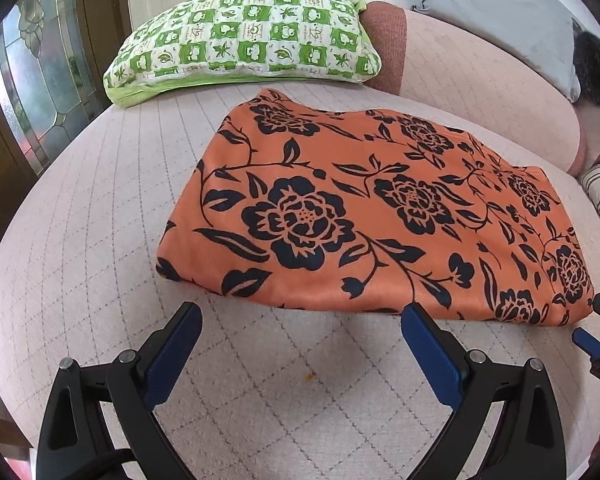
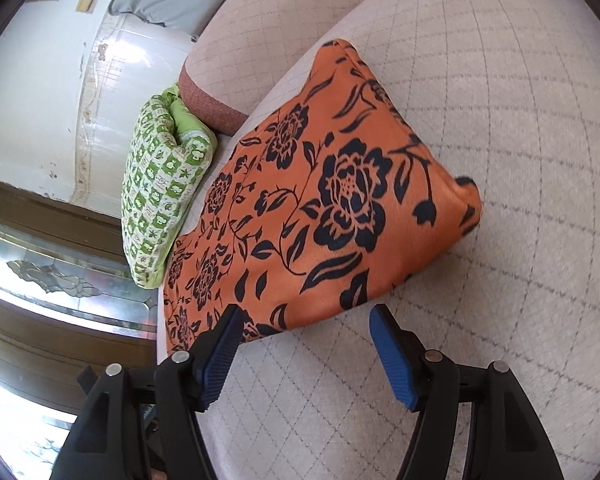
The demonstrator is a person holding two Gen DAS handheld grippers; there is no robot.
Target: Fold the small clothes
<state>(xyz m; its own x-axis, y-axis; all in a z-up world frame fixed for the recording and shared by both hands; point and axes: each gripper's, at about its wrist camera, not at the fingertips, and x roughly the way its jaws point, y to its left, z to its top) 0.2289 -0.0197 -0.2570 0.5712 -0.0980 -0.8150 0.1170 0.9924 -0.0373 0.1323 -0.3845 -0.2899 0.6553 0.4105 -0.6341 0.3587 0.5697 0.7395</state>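
An orange garment with a black flower print lies folded flat on the quilted pale sofa seat. It also shows in the right wrist view. My left gripper is open and empty, just short of the garment's near edge. My right gripper is open and empty at the garment's near right corner, its left finger overlapping the cloth edge. The right gripper's fingertips show at the right edge of the left wrist view, beside the garment's corner.
A green and white checked cushion lies behind the garment against the sofa's armrest. A grey pillow rests on the sofa back. A door with leaded glass stands to the left.
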